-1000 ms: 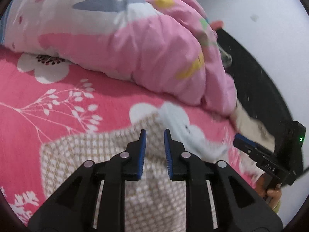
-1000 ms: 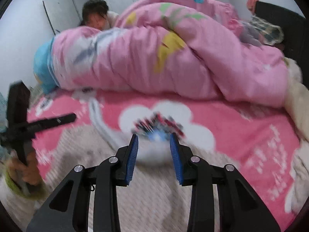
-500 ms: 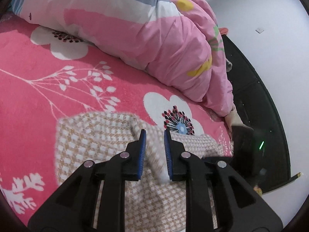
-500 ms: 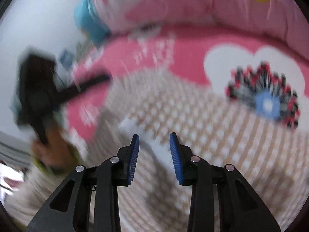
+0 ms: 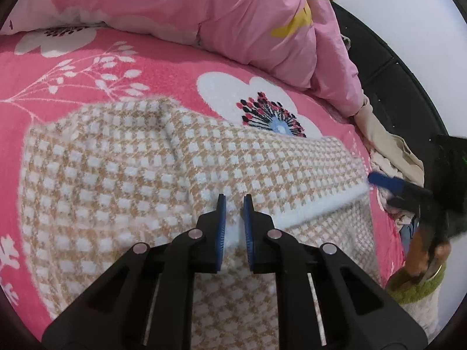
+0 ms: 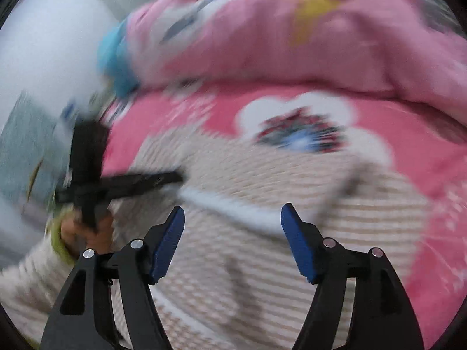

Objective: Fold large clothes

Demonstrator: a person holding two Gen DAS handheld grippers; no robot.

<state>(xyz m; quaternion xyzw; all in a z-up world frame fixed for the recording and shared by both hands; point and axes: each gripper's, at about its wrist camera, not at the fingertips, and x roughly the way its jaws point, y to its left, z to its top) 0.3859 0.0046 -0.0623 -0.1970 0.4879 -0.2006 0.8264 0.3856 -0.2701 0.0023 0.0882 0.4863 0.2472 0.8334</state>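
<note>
Across the middle of the left wrist view lies the checked garment (image 5: pixel 122 175), a thick, fuzzy knit in a small tan-and-white houndstooth pattern. It is spread on the pink floral bedcover (image 5: pixel 87 70) of the bed and fills most of the lower half of the frame. One layer is folded over the rest, and its plain white band (image 5: pixel 318 208) runs as a slanting edge from the lower centre toward the right. Above it, in the upper part of the frame, a bunched pink quilt (image 5: pixel 233 20) is heaped on the bed.

At the bottom centre, the left gripper (image 5: pixel 232 204) has its jaws narrow and closing, with the white band of the garment pinched between the blue pads (image 5: pixel 221 227). At the right edge of that view the right gripper (image 5: pixel 385 182) shows blurred, its blue tip just beside the far end of the same white band, held by a hand (image 5: pixel 420 250) in a green-cuffed sleeve.

In the right wrist view, which is smeared by motion, the right gripper's jaws stand wide and are opening. The garment lies under and beyond them, and the white band crosses the gap between the pads. The pads do not press on it.
</note>
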